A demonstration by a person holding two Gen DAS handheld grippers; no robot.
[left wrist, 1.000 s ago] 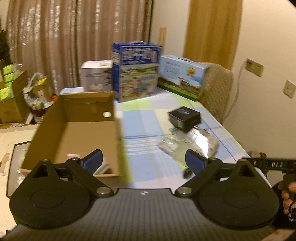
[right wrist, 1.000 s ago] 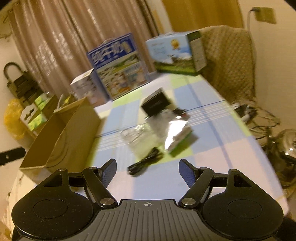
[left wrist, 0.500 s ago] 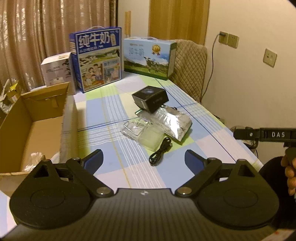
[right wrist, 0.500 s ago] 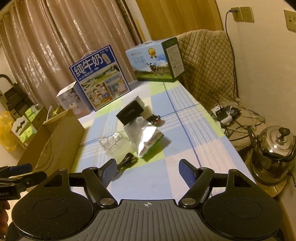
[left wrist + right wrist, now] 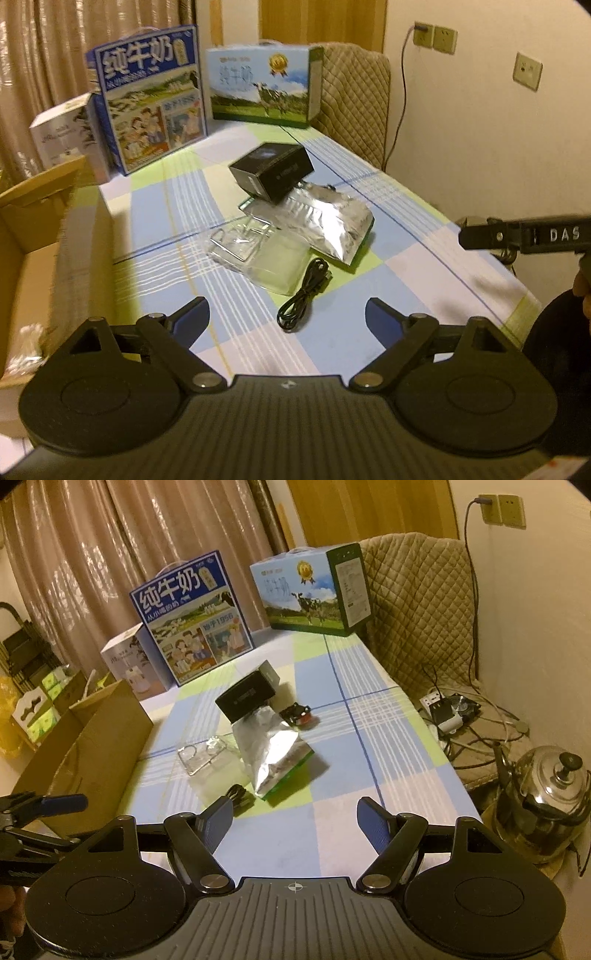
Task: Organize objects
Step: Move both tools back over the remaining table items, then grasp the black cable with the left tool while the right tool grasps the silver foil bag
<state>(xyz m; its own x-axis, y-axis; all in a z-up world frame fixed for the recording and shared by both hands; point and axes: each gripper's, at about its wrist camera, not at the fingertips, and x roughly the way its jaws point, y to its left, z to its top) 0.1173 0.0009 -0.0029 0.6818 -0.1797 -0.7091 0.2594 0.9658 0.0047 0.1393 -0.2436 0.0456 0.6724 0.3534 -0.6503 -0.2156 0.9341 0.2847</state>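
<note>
I've swung my left gripper [image 5: 287,311] off the cardboard box [image 5: 29,236] at the table's left edge and back over the clutter; fingers spread wide, empty. Right gripper [image 5: 294,821] also spread, carrying nothing, hovering at the near edge. Mid-table pile untouched: black cable [image 5: 304,293] nearest, clear plastic case [image 5: 255,254] touching the foil pouch [image 5: 317,221], black box [image 5: 271,172] resting on the pouch's far end, small red-black part [image 5: 298,713] just beside it. Looks like one drop-off done; cable is probably my next pick
</note>
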